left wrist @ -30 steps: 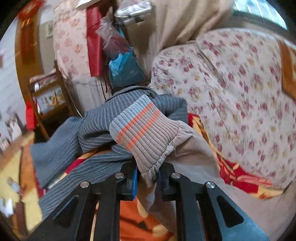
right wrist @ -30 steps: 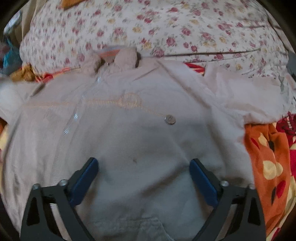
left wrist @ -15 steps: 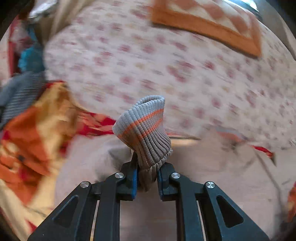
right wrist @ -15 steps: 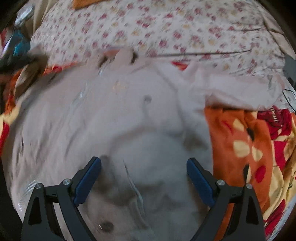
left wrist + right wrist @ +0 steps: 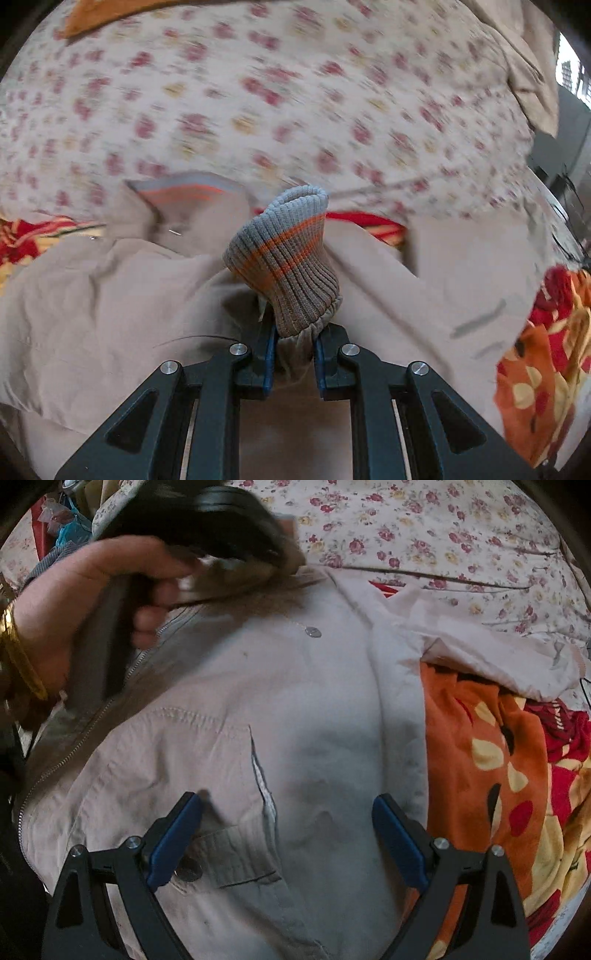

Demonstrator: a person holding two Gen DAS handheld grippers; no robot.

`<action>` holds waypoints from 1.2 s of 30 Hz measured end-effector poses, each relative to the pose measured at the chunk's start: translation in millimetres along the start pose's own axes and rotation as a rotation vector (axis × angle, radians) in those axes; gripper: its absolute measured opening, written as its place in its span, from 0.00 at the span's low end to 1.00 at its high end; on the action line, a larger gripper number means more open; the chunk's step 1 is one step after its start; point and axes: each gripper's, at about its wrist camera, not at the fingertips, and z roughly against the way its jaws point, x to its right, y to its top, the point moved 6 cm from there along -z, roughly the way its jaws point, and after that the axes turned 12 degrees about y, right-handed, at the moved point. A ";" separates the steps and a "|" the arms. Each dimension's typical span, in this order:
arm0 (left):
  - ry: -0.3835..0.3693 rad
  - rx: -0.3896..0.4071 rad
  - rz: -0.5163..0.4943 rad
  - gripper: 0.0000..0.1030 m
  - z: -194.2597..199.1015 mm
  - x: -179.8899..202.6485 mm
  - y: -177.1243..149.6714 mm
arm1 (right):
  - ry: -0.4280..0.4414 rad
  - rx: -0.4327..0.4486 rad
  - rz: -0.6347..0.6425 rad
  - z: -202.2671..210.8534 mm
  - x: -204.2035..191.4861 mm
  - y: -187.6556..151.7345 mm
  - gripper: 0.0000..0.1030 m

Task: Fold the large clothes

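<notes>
The beige jacket [image 5: 295, 709] lies spread across the centre of the frame on the bed [image 5: 480, 760]. The left gripper [image 5: 293, 360] has its jaws clamped on the sleeve's ribbed cuff [image 5: 286, 258], apparently folding the sleeve inward. The right gripper [image 5: 288, 834] hovers with jaws wide apart, holding nothing. Next, the cuff needs laying flat on the chest.

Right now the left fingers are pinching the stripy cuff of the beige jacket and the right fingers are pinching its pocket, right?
Not quite. The right gripper is open, its fingers spread apart above the beige jacket, as the right wrist view shows. The left gripper does pinch the sleeve just below the stripy cuff.
</notes>
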 end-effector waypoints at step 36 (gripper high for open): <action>-0.035 0.020 0.079 0.32 118.9 -208.1 -65.6 | 0.003 0.125 0.010 6.6 -2.7 -0.6 1.00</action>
